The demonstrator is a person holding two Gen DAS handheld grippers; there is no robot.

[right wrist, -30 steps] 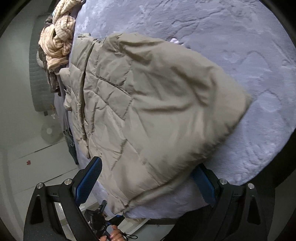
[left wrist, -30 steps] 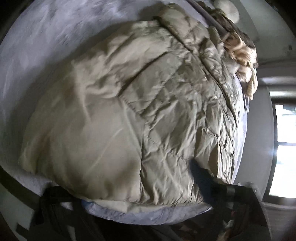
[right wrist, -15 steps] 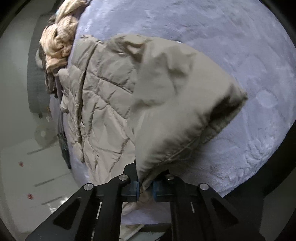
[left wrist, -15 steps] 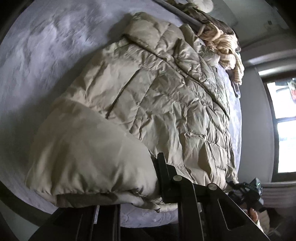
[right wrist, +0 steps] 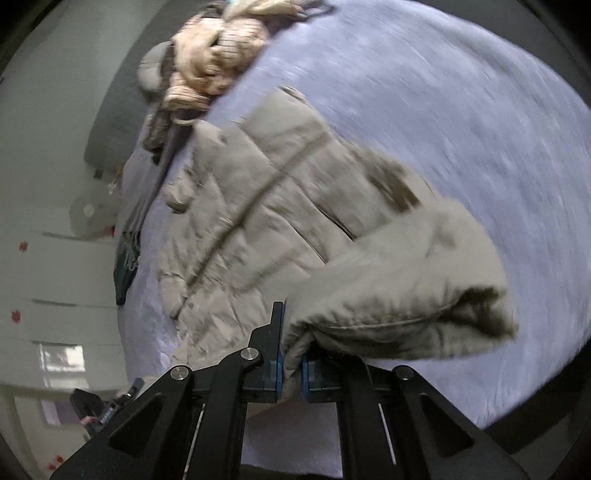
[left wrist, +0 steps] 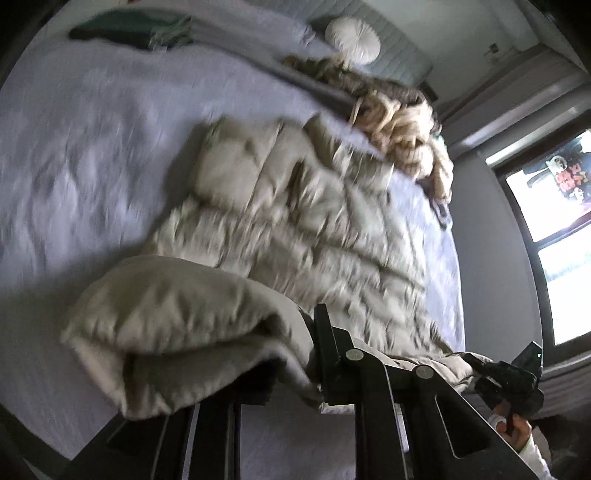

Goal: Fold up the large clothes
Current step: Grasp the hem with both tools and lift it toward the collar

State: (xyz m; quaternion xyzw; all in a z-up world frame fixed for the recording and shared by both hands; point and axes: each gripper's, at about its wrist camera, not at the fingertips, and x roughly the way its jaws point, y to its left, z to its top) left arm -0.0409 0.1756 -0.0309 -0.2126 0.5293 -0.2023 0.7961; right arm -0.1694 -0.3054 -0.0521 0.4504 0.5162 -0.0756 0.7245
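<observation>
A large beige quilted puffer coat [left wrist: 314,236] lies spread on the lavender bed [left wrist: 92,147]. My left gripper [left wrist: 291,373] is shut on the coat's near hem, which bunches up in a thick roll in front of it. In the right wrist view the coat [right wrist: 258,206] stretches away to the upper left, and my right gripper [right wrist: 291,373] is shut on the other end of the hem, with fabric pinched between its blue pads [right wrist: 275,373]. Both held corners are lifted off the bed. The right gripper also shows in the left wrist view [left wrist: 513,380].
A pile of cream and brown knitted clothes [left wrist: 399,122] lies at the coat's far end, also in the right wrist view [right wrist: 210,62]. A round white cushion [left wrist: 352,40] and a dark green folded item [left wrist: 133,31] sit near the headboard. A window [left wrist: 554,236] is at right.
Both grippers closed on the coat's near hem about half a second ago and have since lifted it and carried it forward over the coat. Both views are motion-blurred.
</observation>
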